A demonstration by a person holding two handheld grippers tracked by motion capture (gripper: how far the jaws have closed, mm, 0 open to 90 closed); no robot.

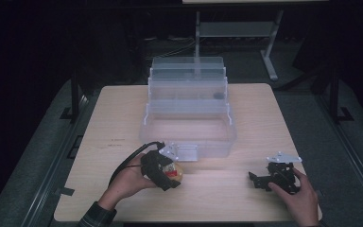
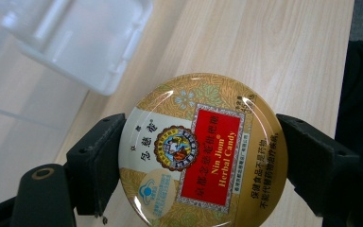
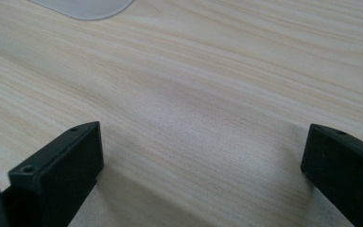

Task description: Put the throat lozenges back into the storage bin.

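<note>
While left tool (image 2: 196,156) is pinching candy tin (image 2: 202,150) near clear bin (image 1: 187,124) | stowing is pending | right tool (image 3: 203,165) is idling spread on table (image 3: 194,71).

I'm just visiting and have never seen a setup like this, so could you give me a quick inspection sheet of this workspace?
Surface: pale wooden table, bare grain in front.
Job's things: round gold-and-red herbal candy tin; clear plastic tiered box, open, a small dark item on one tier.
Clutter: nothing seen.
Grippers: left hand-held gripper shut on the tin's sides; right hand-held gripper open, low over the table.
Cables: black cable looping from the left hand-held gripper.
Surroundings: dark room, grey floor, metal stand behind.
</note>
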